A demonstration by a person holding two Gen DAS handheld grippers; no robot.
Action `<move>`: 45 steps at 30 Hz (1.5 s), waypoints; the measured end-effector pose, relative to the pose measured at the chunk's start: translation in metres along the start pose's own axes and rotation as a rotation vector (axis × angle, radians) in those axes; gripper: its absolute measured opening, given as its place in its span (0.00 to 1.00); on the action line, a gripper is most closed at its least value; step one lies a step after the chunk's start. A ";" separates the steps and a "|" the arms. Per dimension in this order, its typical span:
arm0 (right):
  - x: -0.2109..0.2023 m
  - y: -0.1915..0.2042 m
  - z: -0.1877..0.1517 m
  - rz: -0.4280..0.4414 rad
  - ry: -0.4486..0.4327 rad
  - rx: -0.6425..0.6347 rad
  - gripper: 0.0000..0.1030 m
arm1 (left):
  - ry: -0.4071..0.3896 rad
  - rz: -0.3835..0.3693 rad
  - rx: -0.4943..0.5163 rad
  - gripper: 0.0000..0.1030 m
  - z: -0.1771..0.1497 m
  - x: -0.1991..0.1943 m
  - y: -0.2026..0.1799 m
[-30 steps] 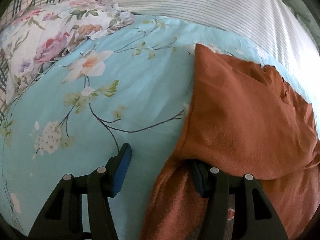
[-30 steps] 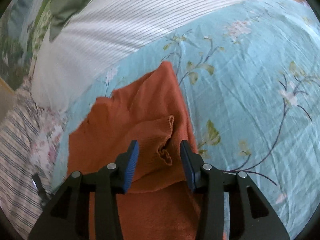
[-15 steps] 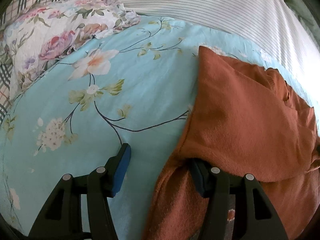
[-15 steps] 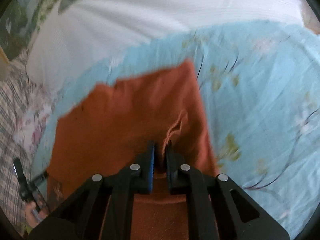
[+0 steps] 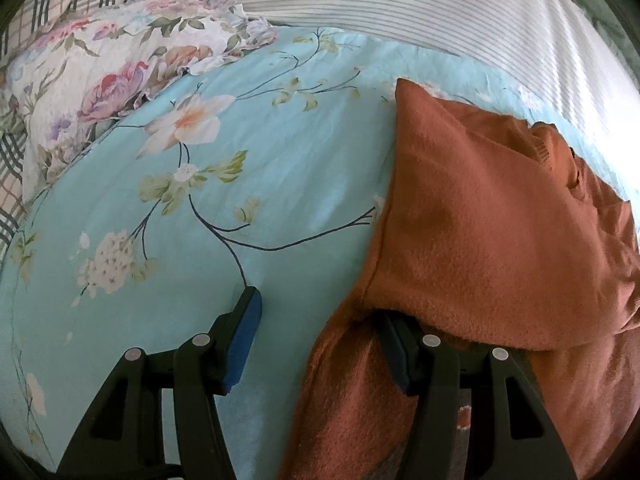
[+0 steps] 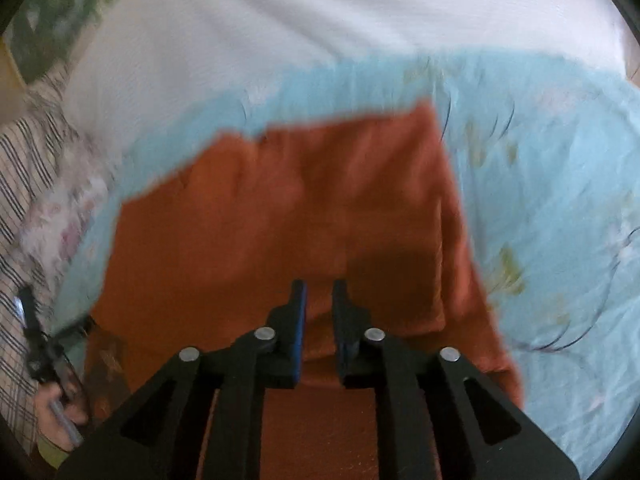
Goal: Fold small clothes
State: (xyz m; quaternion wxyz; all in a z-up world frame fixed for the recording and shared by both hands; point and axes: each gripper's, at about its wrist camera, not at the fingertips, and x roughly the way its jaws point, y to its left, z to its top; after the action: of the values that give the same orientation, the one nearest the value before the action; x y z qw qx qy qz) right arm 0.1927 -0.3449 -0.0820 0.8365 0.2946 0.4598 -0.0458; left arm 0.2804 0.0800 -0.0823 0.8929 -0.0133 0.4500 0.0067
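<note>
**Soft knit, two holds, one of them hard to read**

Because the rust-orange garment [image 5: 492, 216] is a fuzzy, limp knit, I expect it to weigh next to nothing, sag wherever it is unsupported, and drag a little on the bedsheet [image 5: 248, 184] rather than slide cleanly. It will not crack or slip out of a firm pinch, but a thin bite on one layer could let the fold underneath fall open, so I would take it at an edge or a corner and catch every layer there.

The garment lies on the turquoise floral bedsheet, partly folded, with an upper flap doubled over the lower part. A striped cover [image 5: 440, 12] runs along the far side, and a flowered pillow [image 5: 104, 76] sits off to the left.

My left hand-held gripper [image 5: 320, 344] stands wide apart. Its left finger rests over bare sheet, while the right finger is tucked under the near edge of the folded flap, so cloth drapes over that one finger and nothing is pinched between the two.

My right hand-held gripper [image 6: 319, 332] is drawn nearly together over the middle of the garment [image 6: 304, 208], with a narrow strip of orange showing between the blue pads [image 6: 299, 340]. That view is smeared by motion, so I cannot say whether it has actually nipped a ridge of knit or merely hovers just above it.
</note>
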 end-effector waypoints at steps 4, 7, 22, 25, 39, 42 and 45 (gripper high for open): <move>-0.023 -0.038 -0.010 -0.018 -0.064 0.147 0.16 | 0.011 -0.027 -0.016 0.58 0.000 -0.003 0.007; -0.064 -0.053 -0.021 -0.044 -0.135 0.172 0.37 | 0.011 -0.039 -0.009 0.59 -0.006 -0.013 0.015; -0.129 -0.088 -0.144 0.243 0.003 0.210 0.43 | 0.108 -0.324 0.082 0.63 -0.094 -0.080 0.045; -0.144 -0.081 -0.172 0.347 0.027 0.182 0.43 | 0.135 -0.376 0.107 0.65 -0.121 -0.096 0.052; -0.170 -0.059 -0.253 0.553 0.051 0.109 0.45 | 0.126 -0.521 0.216 0.72 -0.213 -0.154 0.059; -0.174 -0.066 -0.256 0.549 0.036 0.120 0.45 | 0.126 -0.538 0.206 0.66 -0.211 -0.155 0.060; -0.173 -0.077 -0.257 0.584 0.021 0.168 0.45 | 0.131 -0.556 0.204 0.64 -0.211 -0.153 0.063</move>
State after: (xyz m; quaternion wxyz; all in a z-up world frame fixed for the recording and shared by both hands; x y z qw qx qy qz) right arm -0.1239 -0.3043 -0.0822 0.7821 0.4829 0.3591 0.1618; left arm 0.0182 0.1364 -0.0861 0.8262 -0.0468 0.4843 -0.2842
